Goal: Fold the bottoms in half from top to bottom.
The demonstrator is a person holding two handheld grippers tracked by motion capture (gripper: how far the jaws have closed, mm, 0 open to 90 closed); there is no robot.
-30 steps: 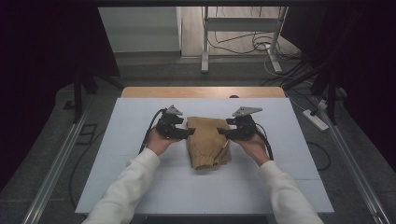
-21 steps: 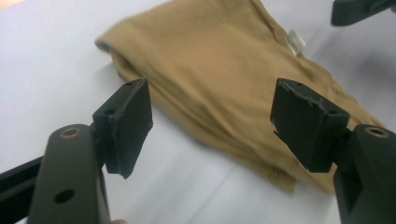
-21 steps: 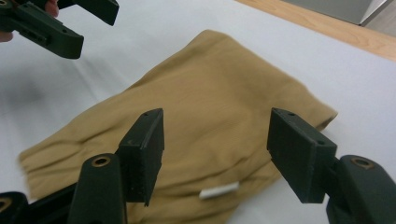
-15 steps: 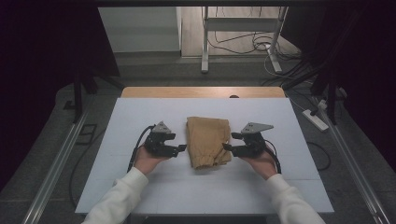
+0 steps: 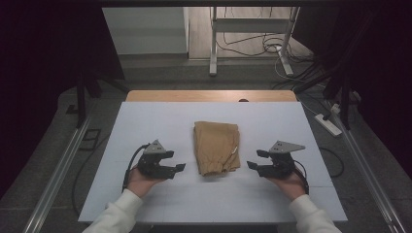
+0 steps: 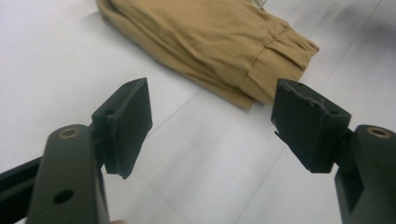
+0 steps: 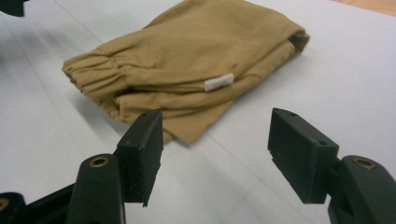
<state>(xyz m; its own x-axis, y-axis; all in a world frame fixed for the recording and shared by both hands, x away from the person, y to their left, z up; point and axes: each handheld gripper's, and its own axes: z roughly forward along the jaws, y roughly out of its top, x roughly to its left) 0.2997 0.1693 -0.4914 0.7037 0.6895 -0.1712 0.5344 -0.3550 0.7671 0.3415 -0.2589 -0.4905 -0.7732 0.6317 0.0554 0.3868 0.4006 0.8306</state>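
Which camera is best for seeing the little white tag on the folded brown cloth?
The right gripper view: the white tag sits close up and sharp on the side of the brown cloth. In the high view the tag is just a pale speck at the cloth's right edge. The left gripper view faces the cloth's other side.

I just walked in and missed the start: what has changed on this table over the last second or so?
Both grippers have let go of the folded tan garment and drawn back toward the person. The left gripper now sits apart on its left, the right gripper on its right, jaws open and empty. The garment stayed folded mid-table on the white board.
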